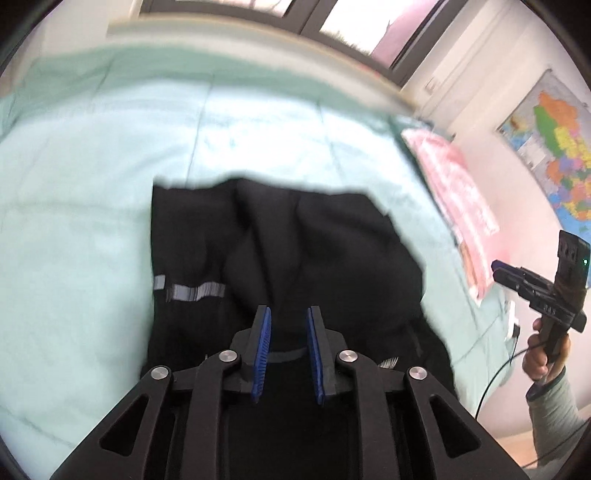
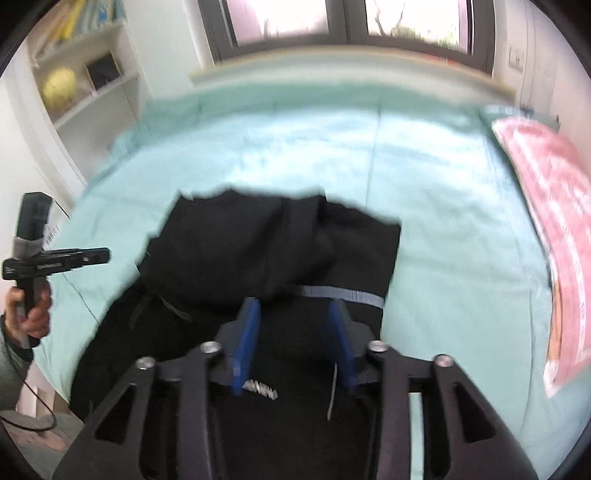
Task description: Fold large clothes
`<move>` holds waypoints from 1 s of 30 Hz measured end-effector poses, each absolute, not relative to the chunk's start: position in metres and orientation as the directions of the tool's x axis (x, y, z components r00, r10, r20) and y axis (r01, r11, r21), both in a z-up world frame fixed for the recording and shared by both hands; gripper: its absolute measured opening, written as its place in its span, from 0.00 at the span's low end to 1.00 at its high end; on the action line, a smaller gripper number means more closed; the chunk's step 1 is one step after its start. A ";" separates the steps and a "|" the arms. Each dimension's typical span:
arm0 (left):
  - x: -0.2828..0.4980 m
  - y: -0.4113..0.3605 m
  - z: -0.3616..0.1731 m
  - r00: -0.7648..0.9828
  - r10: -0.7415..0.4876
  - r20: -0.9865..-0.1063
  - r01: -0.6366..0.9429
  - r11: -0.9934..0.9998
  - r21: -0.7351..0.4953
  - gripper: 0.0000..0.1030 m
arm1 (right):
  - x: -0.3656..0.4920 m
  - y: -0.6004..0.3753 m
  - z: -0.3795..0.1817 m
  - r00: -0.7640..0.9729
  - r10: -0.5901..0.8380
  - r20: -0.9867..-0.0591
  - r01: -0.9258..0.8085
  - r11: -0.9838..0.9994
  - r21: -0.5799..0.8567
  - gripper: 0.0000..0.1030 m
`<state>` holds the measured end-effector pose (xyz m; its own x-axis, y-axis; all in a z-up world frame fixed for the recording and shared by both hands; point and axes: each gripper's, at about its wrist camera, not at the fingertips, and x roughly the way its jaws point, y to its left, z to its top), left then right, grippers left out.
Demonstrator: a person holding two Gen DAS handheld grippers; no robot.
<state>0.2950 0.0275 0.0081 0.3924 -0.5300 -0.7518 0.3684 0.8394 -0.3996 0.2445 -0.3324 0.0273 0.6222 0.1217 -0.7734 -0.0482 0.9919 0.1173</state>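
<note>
One black garment lies bunched on the mint-green bed cover, grey reflective stripes across it; no readable writing, frames blurred. Left gripper hangs over it w/ jaws apart, nothing btwn blue pads. Right gripper likewise spread, empty. Pink patterned pillow near bed's right edge; colourful wall map, text illegible.

A mint-green bed stood under 2 bright windows; white shelves lined one wall, a colourful map another.
</note>
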 end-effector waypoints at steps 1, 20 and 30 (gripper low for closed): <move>0.303 0.022 0.015 0.398 -0.546 -0.737 0.380 0.829 -0.409 0.32 | 0.251 -0.330 0.034 0.637 0.138 -0.758 -0.060 0.990 0.130 0.51; 0.370 -0.052 -0.153 0.082 -0.481 -0.873 0.173 0.869 -0.463 0.39 | 0.362 -0.237 -0.182 0.296 0.117 -0.948 -0.040 0.993 0.110 0.51; 0.364 -0.057 -0.064 0.256 -0.553 -0.793 0.322 0.822 -0.469 0.39 | 0.369 -0.262 -0.081 0.514 0.152 -0.844 -0.060 0.988 0.142 0.52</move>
